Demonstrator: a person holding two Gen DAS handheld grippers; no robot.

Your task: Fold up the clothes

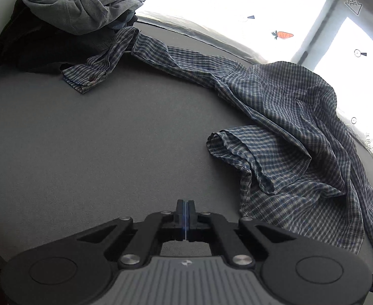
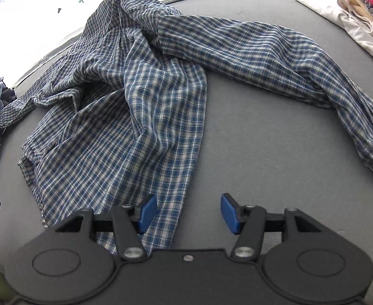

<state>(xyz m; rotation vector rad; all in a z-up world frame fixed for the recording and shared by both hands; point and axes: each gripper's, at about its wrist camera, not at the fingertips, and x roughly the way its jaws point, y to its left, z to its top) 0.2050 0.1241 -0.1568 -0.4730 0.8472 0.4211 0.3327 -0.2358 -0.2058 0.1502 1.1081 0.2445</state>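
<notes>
Desk (image 1: 84, 139): grey, felt-like top that fills both views; a bright white surface with small carrot and arrow marks lies beyond its far edge.
Shirt (image 2: 135, 117): blue and white check, long-sleeved, lying crumpled and unfolded on the desk; body bunched in ridges, one hem corner turned over.
Sleeves: one stretches out across the desk to the right in the right wrist view, its cuff with a brown button near the frame edge; the other runs toward the pile in the left wrist view, cuff lying flat beside it.
Pile (image 1: 72, 7): grey and dark clothes heaped at the far left corner of the desk, touching the shirt's sleeve.
Stack (image 2: 359, 7): white, cream and red cloth at the far right corner, apart from the shirt.
Left tongs (image 1: 185, 207): closed tight, pads together, nothing between them; over bare desk, just left of the shirt's hem.
Right tongs (image 2: 188, 212): parted and widening, blue pads apart; left pad over the shirt's lower hem, right pad over bare desk; no cloth gripped.
</notes>
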